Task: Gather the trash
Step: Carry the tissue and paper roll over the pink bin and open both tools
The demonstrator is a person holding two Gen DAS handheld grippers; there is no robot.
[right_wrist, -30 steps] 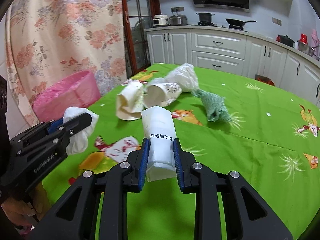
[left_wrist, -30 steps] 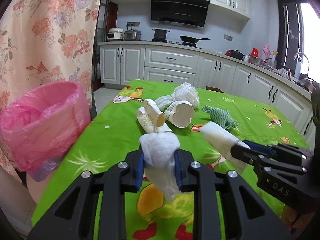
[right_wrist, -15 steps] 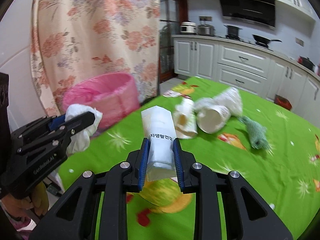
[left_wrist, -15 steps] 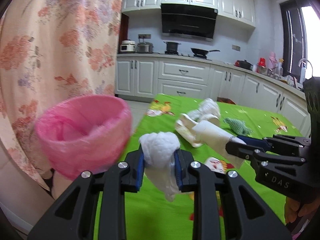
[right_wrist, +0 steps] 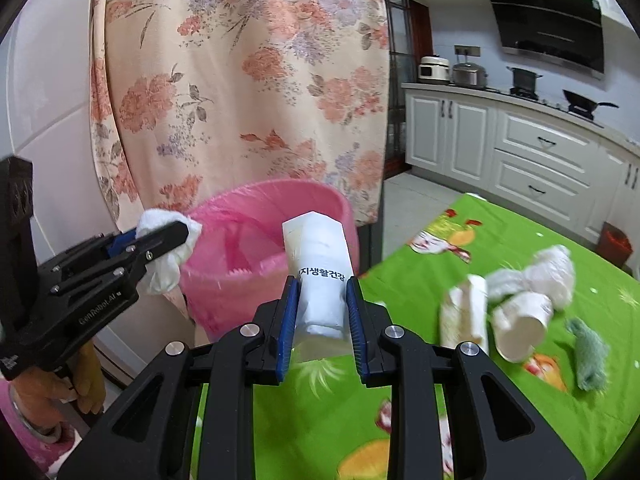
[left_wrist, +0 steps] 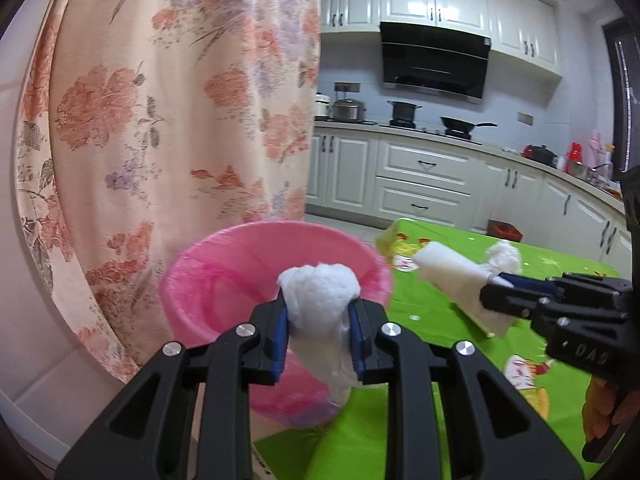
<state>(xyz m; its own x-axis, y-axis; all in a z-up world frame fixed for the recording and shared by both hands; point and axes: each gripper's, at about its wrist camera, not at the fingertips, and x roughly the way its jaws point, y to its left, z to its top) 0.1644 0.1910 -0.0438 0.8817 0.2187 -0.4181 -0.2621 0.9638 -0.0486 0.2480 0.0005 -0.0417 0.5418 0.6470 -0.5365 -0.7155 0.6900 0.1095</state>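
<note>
My left gripper (left_wrist: 320,336) is shut on a crumpled white tissue (left_wrist: 320,292), held in front of the pink-lined trash bin (left_wrist: 224,276) just off the table's left edge. In the right wrist view the left gripper (right_wrist: 176,236) with the tissue (right_wrist: 164,268) hangs at the bin's (right_wrist: 248,248) left rim. My right gripper (right_wrist: 322,320) is shut on a white paper carton (right_wrist: 320,256) with black print, its tip over the bin's near rim. That carton (left_wrist: 456,276) shows in the left wrist view too.
On the green tablecloth (right_wrist: 400,400) lie crushed paper cups (right_wrist: 520,320), a white wad (right_wrist: 548,272) and a green cloth (right_wrist: 588,360). A floral curtain (left_wrist: 180,120) hangs behind the bin. White kitchen cabinets (left_wrist: 420,176) line the back wall.
Both grippers have swung left from over the table toward the pink bin, each keeping its load. The bin has grown larger and nearer the centre in both views.
</note>
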